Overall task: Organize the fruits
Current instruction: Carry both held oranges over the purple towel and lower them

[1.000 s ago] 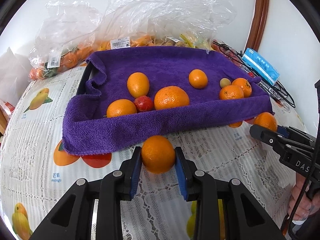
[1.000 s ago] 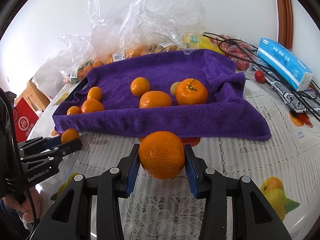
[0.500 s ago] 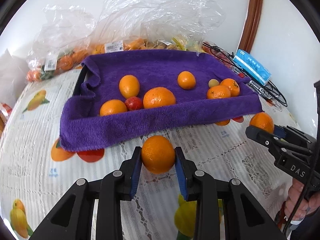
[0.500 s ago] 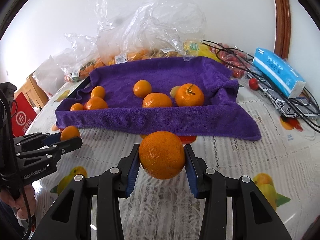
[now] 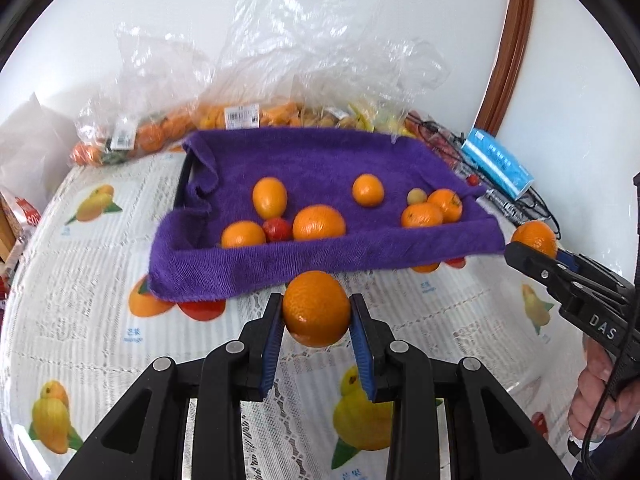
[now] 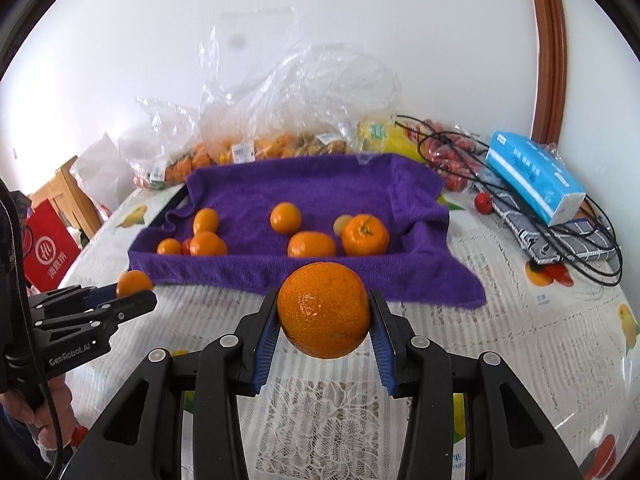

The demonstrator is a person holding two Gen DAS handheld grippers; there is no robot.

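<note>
So we've got one fruit in each tool right now. Our left tool (image 5: 316,320) has its blue-padded jaws clamped on a small round orange mandarin (image 5: 316,308), held up off the desk (image 5: 80,300), which wears a white lace-pattern cloth printed with fruit pictures. Our right tool (image 6: 324,320) is clamped the same way on a bigger, bumpy-skinned round orange (image 6: 324,310), also clear of the desk surface. Both fruits sit just in front of the near edge of the purple fluffy towel (image 5: 320,256) that lines a dark tray. Lying loose on that towel we can see several more orange citrus fruits (image 5: 319,222), a small red round fruit (image 5: 277,229) tucked between two of them, and a little pale yellowish one (image 5: 417,196) over to the right. From the left camera the right tool shows at the right edge with its orange pinched at the tip, and a hand (image 5: 600,396) grips its handle. Behind the tray there's a heap of crinkly clear plastic bags (image 6: 280,112) with more fruit inside, and off to the right a light blue tissue pack (image 6: 532,178) lies over some black cables (image 6: 568,240).
</note>
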